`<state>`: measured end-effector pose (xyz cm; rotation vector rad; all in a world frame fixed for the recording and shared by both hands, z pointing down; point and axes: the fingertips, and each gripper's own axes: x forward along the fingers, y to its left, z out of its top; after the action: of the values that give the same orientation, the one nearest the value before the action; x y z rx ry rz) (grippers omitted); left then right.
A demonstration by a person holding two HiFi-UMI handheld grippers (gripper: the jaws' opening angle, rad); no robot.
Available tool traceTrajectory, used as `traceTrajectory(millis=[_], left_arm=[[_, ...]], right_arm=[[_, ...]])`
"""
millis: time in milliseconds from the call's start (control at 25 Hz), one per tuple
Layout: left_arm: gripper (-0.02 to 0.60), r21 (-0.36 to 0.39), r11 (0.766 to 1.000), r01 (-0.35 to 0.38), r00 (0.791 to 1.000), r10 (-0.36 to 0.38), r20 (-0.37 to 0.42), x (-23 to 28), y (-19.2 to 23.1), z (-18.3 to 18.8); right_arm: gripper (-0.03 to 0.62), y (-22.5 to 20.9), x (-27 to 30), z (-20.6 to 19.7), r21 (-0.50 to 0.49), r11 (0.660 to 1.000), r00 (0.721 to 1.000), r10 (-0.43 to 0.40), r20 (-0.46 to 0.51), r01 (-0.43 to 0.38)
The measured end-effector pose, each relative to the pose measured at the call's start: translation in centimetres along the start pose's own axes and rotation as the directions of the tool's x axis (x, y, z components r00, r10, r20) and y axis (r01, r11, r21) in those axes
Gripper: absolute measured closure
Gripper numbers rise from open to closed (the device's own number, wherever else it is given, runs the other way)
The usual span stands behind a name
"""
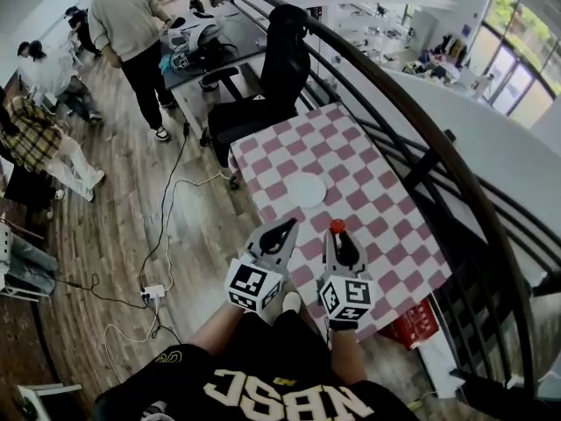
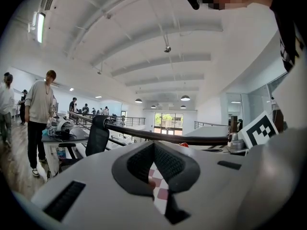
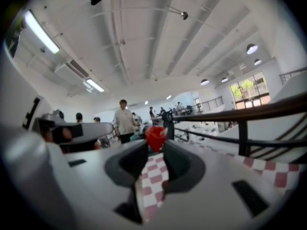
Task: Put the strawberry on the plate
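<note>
The right gripper [image 1: 339, 238] is clenching the strawberry [image 1: 337, 226] at the very ends of its two jaws. Most of the red fruit is sticking out in front of them. It is hanging over the checkered table [image 1: 386, 209], near the person's side, and the white plate [image 1: 306, 189] is lying further ahead and a little to the left, apart from it. The left gripper [image 1: 282, 231] is waiting just beside, with its jaws together and nothing between them.

The main danger is probably the shallow grip. If the hand is tilting or moving quickly, the fruit may be slipping out before the plate and rolling on the cloth, maybe off the near edge. Pressing harder may be bruising the soft fruit. The plate is looking flat, so a release from high may be letting the strawberry roll off it.
</note>
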<state>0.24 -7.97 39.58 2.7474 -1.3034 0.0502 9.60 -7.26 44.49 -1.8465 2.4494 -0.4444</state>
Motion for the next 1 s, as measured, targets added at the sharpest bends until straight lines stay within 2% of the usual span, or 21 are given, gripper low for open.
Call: traceTrajectory(millis=[280, 600, 720, 1000], left_arm=[[0.566, -0.002, 1.000, 0.009, 0.998, -0.009, -0.062, 3.4, -0.6, -3.2], [0.566, 0.008, 0.998, 0.066, 0.991, -0.065, -0.118, 6.2, -1.0, -6.0], [0.566, -0.001, 0.996, 0.094, 0.986, -0.093, -0.138, 7.6, -0.5, -7.1], [0.566, -0.032, 0.989, 0.146, 0.970, -0.150, -0.190, 10.3, 2.9, -9.7]], right_arm=[[0.482, -3.8, 1.6, -1.8, 0.005, 1.000, 0.999, -0.007, -0.051, 0.007], [0.482, -7.5, 2.2, -3.0, 0.004, 0.997, 0.995, -0.073, -0.061, 0.073], [0.482, -8.4, 3.0, -3.9, -0.035, 0.996, 0.993, -0.083, -0.082, 0.081], [0.484, -10.6, 5.1, -7.9, -0.110, 0.989, 0.972, -0.122, -0.200, 0.102]])
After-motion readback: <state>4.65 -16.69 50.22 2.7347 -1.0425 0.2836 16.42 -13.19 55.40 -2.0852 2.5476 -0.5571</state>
